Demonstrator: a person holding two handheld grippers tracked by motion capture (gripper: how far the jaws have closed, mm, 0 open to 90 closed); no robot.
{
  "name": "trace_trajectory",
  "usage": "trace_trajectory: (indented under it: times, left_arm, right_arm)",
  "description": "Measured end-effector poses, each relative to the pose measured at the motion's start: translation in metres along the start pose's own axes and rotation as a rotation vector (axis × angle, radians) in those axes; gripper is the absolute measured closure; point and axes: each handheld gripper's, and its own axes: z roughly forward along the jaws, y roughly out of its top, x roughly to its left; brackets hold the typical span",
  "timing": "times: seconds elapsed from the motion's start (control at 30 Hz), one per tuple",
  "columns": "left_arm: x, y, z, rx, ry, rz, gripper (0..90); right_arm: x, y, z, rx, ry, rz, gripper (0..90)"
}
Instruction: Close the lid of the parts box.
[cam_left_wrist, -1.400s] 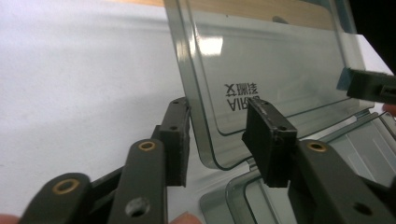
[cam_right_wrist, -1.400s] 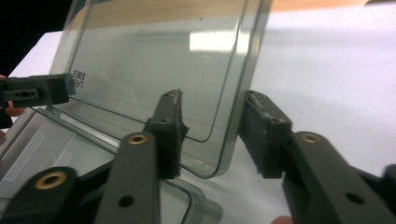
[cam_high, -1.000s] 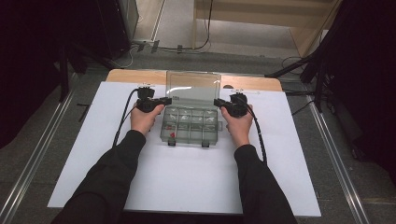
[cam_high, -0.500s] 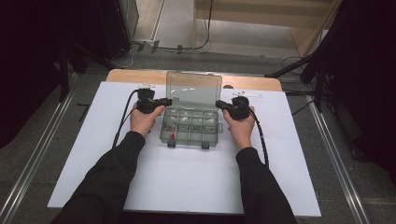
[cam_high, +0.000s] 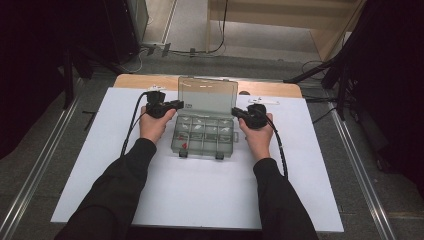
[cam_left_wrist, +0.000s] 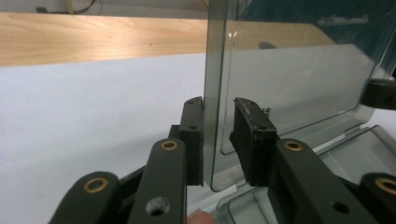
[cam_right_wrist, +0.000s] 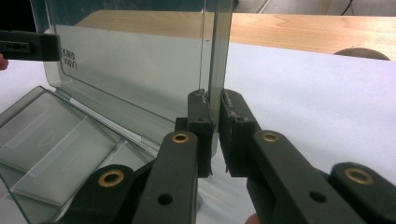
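Note:
A clear plastic compartment box rests on the white sheet, its lid standing upright at the back. My left gripper is at the lid's left edge and my right gripper at its right edge. In the left gripper view the left gripper straddles the lid: one pad touches it, the other stands a small gap away. In the right gripper view the right gripper is shut on the lid's edge, above the box's compartments.
A white sheet covers most of the wooden table. Small white parts and one red piece lie in the compartments. Two dark latches hang at the box's front. Metal rails run along the floor on both sides.
The lid has swung up from a half-raised tilt to upright, with both grippers rising and moving back with its side edges.

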Motion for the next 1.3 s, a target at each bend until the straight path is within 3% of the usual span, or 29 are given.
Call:
trace_trajectory:
  times: [0.2,0.57,0.77,1.0,1.3]
  left_arm:
    - [0.003,0.001,-0.006,-0.004,0.008,0.004,83.5]
    - [0.0,-0.005,-0.008,-0.028,0.017,0.039,85.1]
    - [-0.005,-0.006,-0.01,-0.035,0.012,0.063,85.3]
    - [-0.005,-0.009,-0.01,-0.041,-0.001,0.067,85.3]
    - [-0.004,-0.012,-0.012,-0.038,-0.004,0.054,84.8]
  right_arm:
    - [0.0,-0.001,0.0,-0.001,0.004,-0.002,84.8]
    - [0.0,0.002,0.0,0.024,0.008,0.016,83.3]
    - [-0.002,0.014,-0.005,-0.005,0.005,0.031,79.1]
    - [-0.001,0.032,-0.01,-0.013,-0.016,0.031,79.6]
    - [0.001,0.032,-0.012,-0.011,-0.019,0.028,85.7]
